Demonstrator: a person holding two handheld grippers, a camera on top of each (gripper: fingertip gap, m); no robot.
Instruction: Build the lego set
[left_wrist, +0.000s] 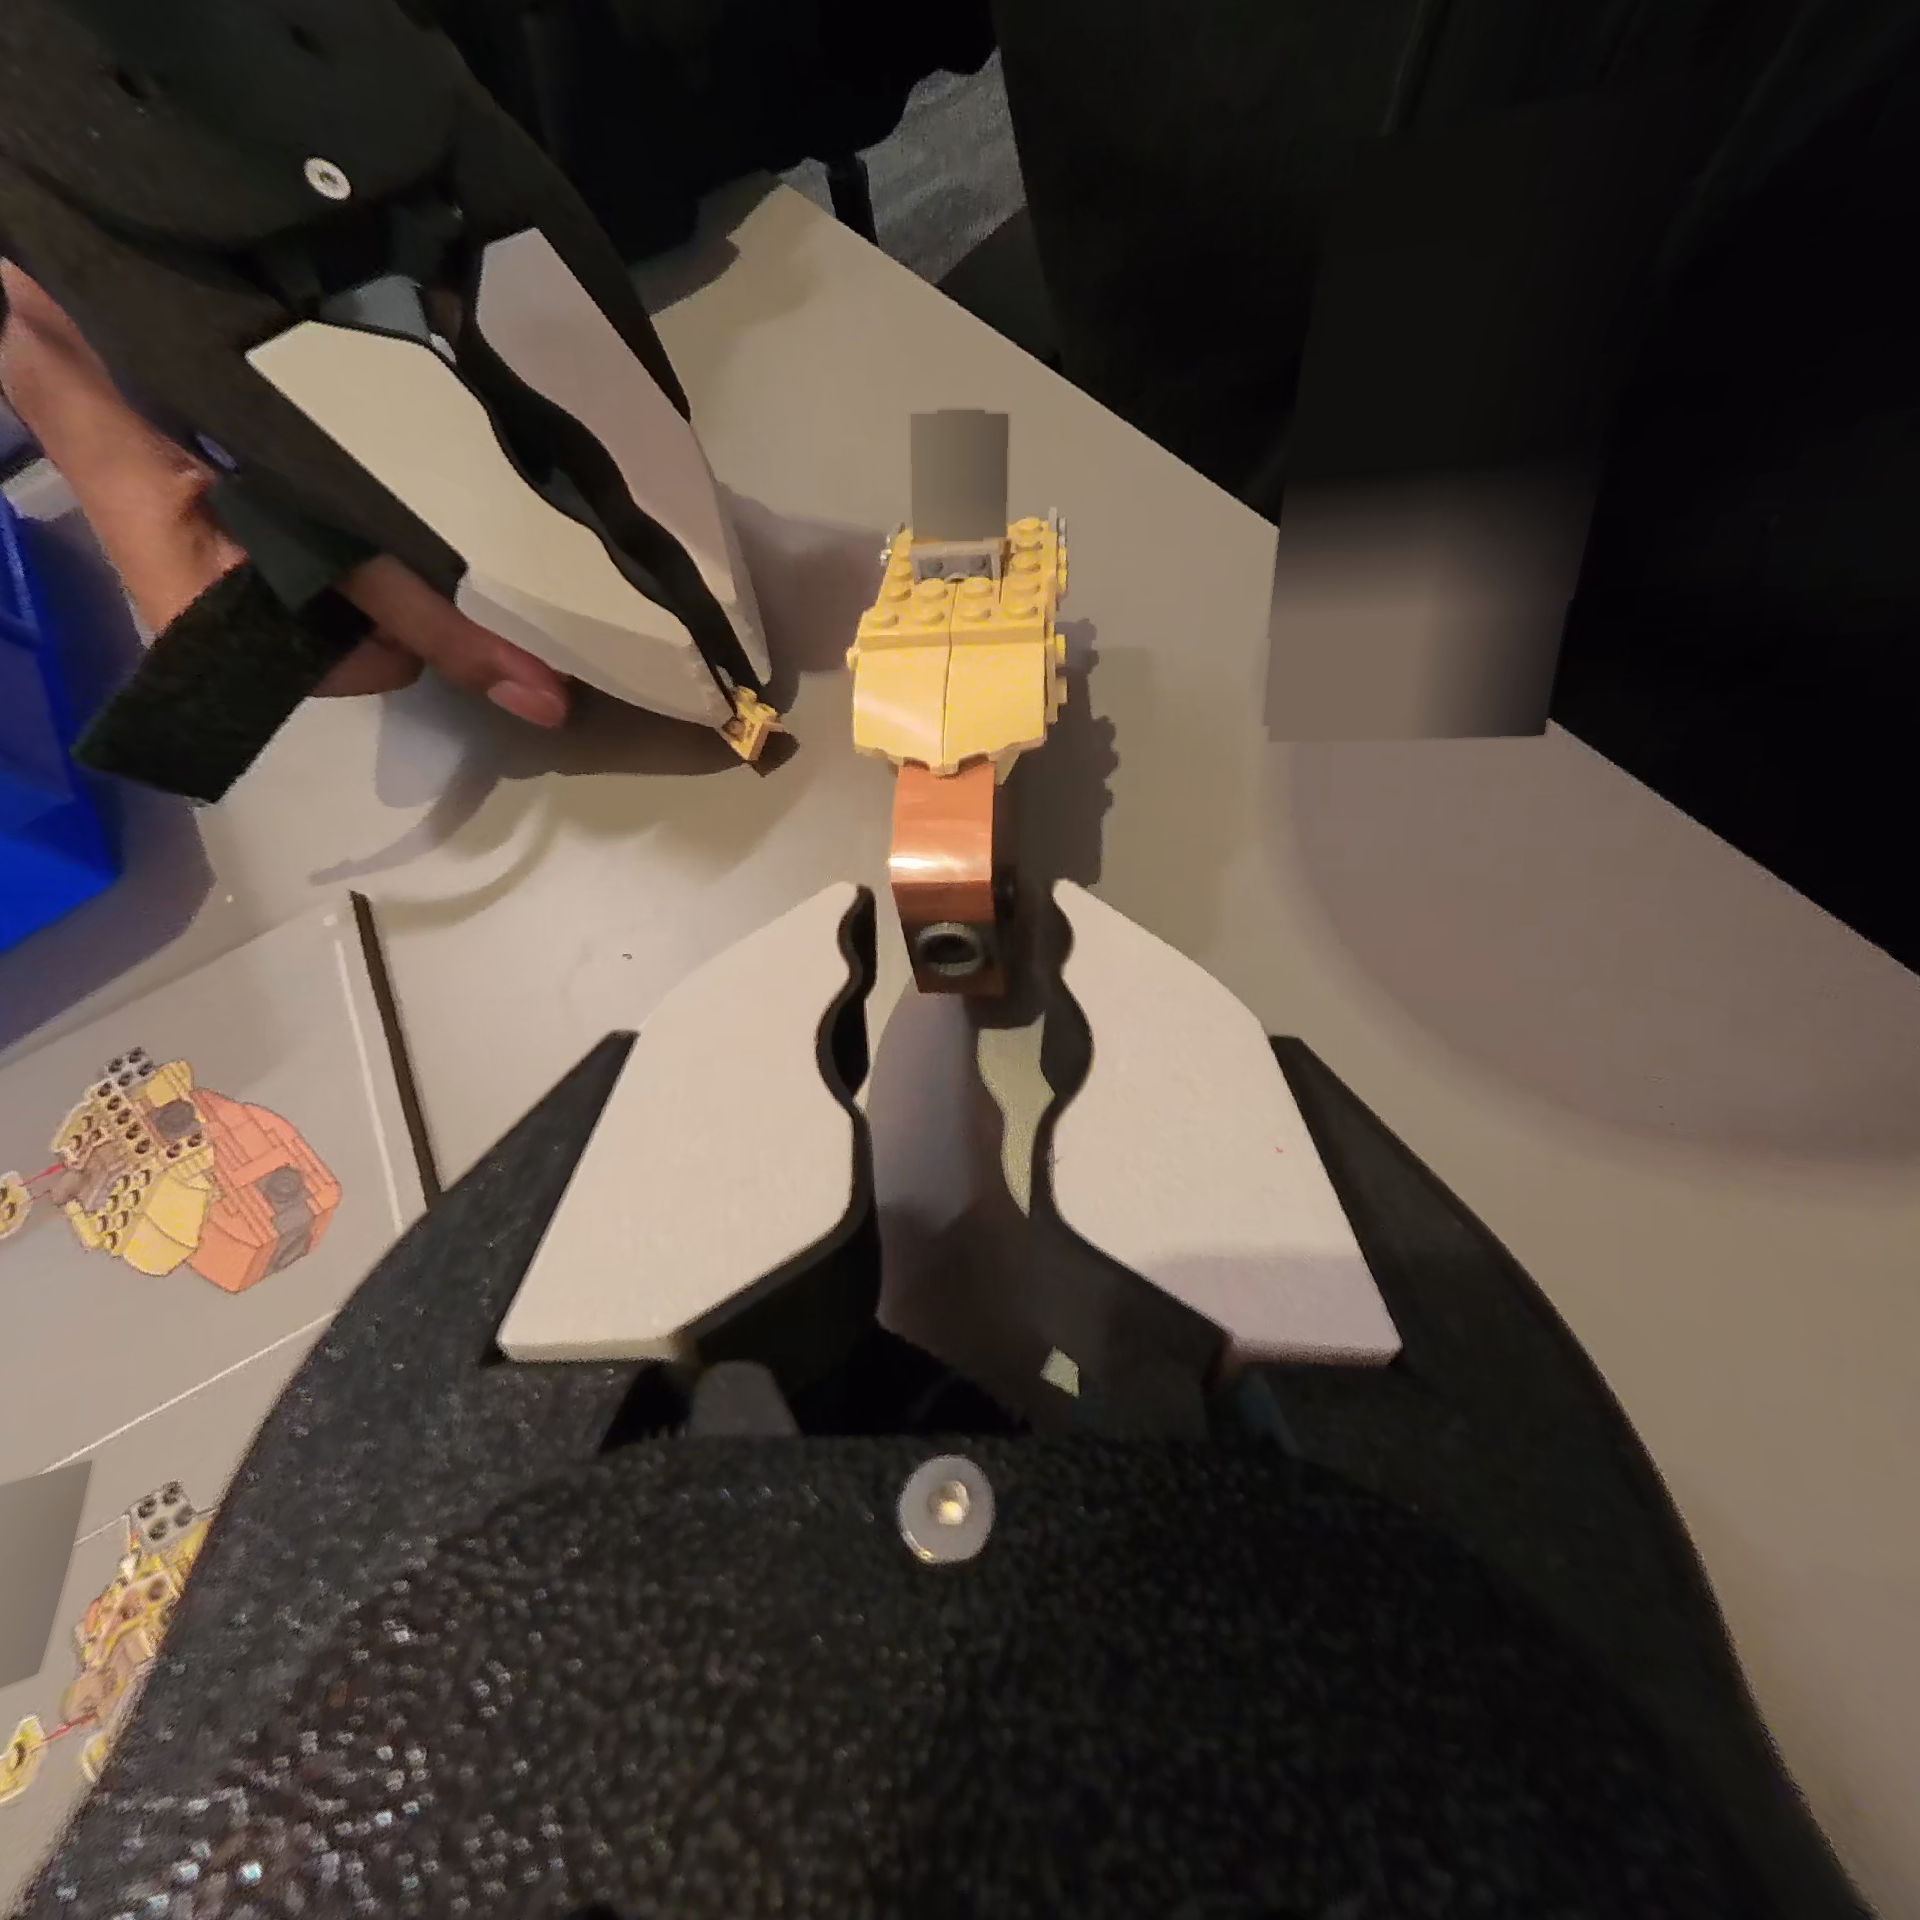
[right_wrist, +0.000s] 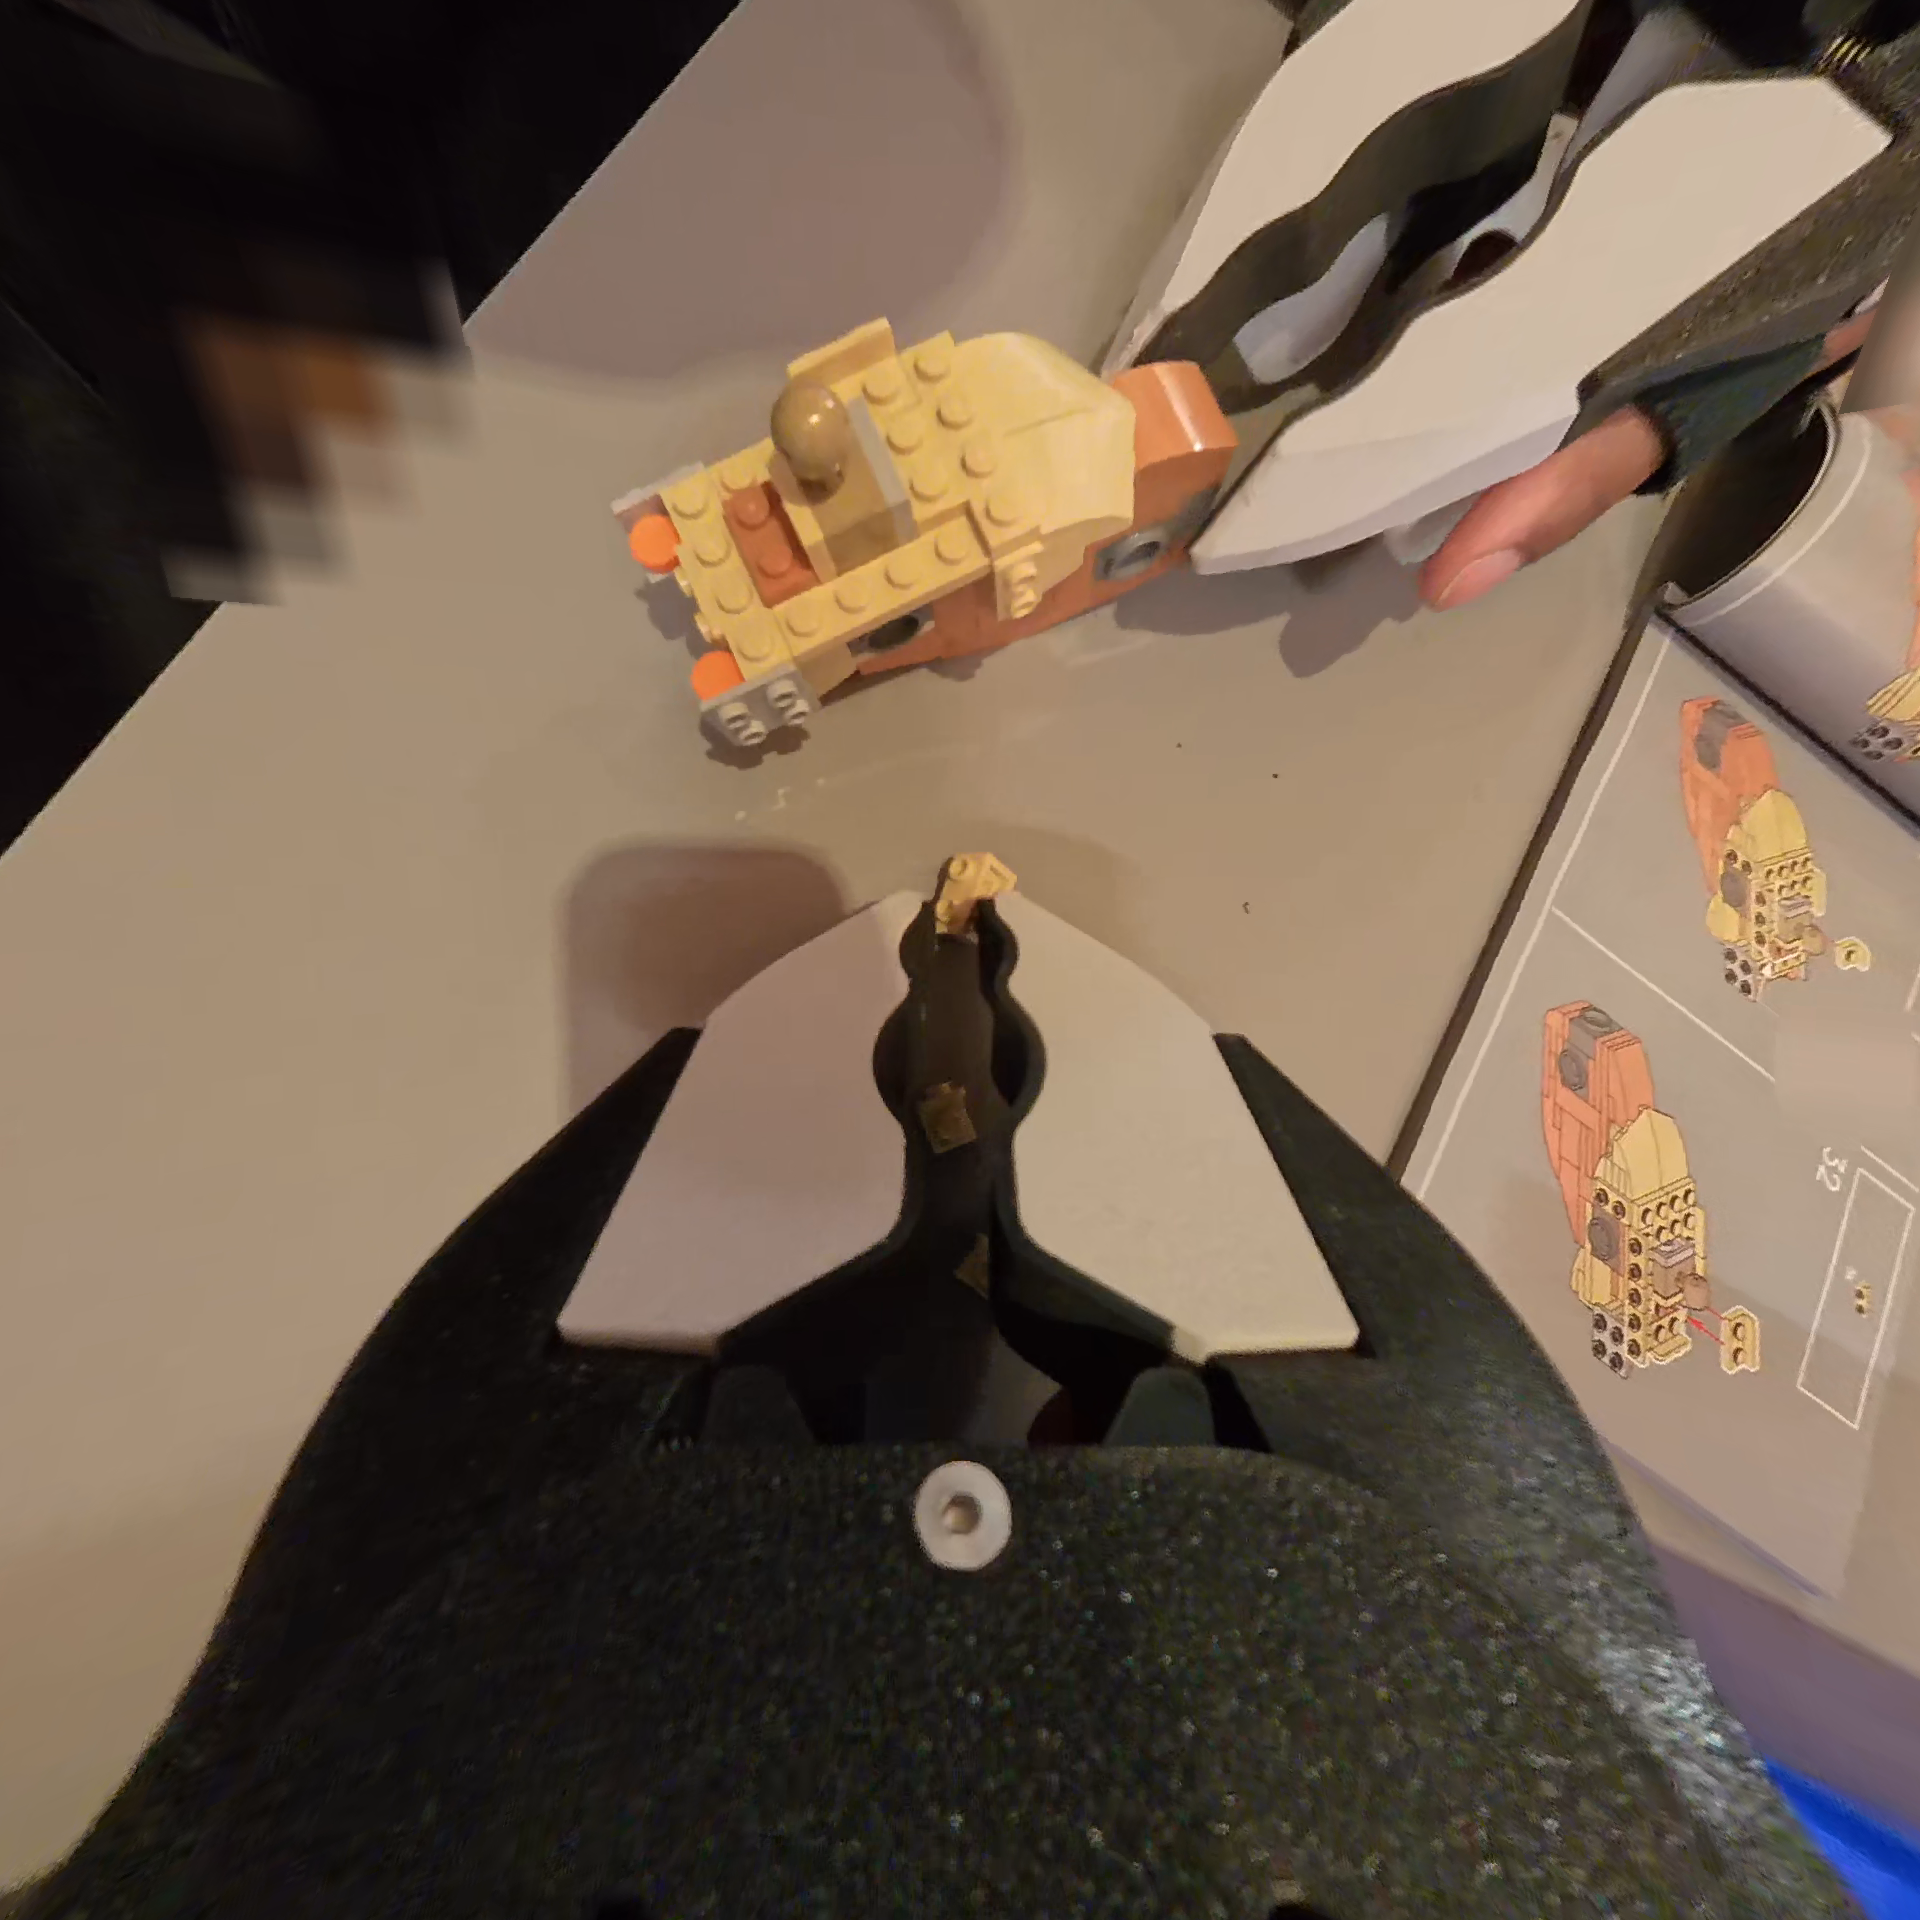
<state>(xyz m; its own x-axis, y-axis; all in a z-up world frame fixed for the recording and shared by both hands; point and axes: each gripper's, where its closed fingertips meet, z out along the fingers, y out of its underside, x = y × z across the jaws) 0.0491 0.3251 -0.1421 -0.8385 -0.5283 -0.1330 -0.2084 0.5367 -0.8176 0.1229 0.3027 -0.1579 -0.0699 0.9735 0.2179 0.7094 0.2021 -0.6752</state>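
The tan and brown lego vehicle sits on the grey table, and everything else arranges itself around it. Its tan body is studded on top, a rounded olive-brown piece stands up in the middle of it, two orange round studs mark one end, and a grey plate juts out low at that same end. The opposite end is a smooth brown nose with a grey round socket in its face.

At that brown nose is the left gripper, its pale fingers spread just wider than the nose, one to each side of it; from the right wrist view the lower finger looks to be against the brown end, though I cannot tell if the other one touches. A bare fingertip of the person's hand shows under that gripper.

Off to the side of the vehicle, near but apart from it, the right gripper is pinched tight on a small tan lego piece, which pokes out past the fingertips just above the table.

Farther from the vehicle, on the left gripper's side, lies the open instruction booklet with its drawings of the model. A blue bin sits beyond the booklet at the table's edge.
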